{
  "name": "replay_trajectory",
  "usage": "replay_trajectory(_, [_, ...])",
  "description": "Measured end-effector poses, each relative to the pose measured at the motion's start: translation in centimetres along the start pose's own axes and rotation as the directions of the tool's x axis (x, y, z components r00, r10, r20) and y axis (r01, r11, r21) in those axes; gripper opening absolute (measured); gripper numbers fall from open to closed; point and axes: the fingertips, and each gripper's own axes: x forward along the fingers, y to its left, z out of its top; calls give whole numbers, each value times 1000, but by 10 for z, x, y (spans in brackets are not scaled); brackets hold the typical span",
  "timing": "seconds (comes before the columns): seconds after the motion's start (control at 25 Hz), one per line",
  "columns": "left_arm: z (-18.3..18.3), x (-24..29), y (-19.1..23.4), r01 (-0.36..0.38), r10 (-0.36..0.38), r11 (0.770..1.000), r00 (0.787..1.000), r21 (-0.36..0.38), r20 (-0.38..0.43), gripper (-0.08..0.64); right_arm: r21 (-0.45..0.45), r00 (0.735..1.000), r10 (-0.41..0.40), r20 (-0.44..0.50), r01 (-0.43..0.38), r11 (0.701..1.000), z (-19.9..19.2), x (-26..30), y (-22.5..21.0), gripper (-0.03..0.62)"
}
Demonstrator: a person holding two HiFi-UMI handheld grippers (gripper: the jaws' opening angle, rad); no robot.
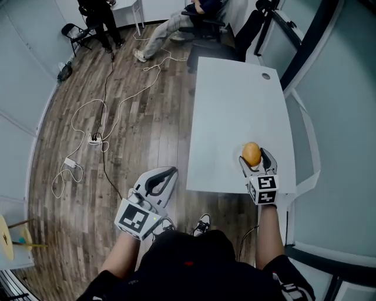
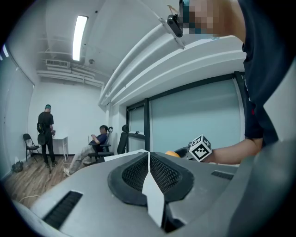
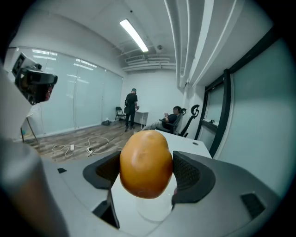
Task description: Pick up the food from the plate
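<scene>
An orange-yellow, rounded piece of food (image 1: pixel 251 154) sits between the jaws of my right gripper (image 1: pixel 254 159), just above the near right part of the white table (image 1: pixel 235 111). In the right gripper view the food (image 3: pixel 146 163) fills the gap, and both black pads press its sides. Below it lies a faint round white disc (image 3: pixel 155 214), which may be the plate. My left gripper (image 1: pixel 166 175) hangs over the wooden floor left of the table, jaws shut with nothing between them. From the left gripper (image 2: pixel 148 157) view, the food (image 2: pixel 172 153) shows small, far right.
The table has a cable hole (image 1: pixel 265 76) at its far right corner. White cables and a power strip (image 1: pixel 94 139) lie on the floor to the left. A seated person (image 1: pixel 176 20) and a standing person (image 1: pixel 100 17) are at the far end. A glass wall runs along the right.
</scene>
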Motion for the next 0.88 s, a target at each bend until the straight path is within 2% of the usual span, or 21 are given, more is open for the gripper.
replay_trajectory(0.24, [33,-28,7,14,-17,1000,996,26,82,29,18,980,-11,199,7,1000,87,-61,45,364])
replay_trajectory(0.48, [57,-48,7,36,-43,998,990,49,134,29,39,934,-63,352,52,998,143,-113,63,364])
replay_trajectory(0.68, [62,-54,14,53,-62,997,985,61,159,29,19,911,-92,403,92,996,169,-139,75,364])
replay_trajectory(0.88, [68,-55,18,72,-84,995,978,65,190,29,15,909,-118,400,122,992,171,-149,79,364])
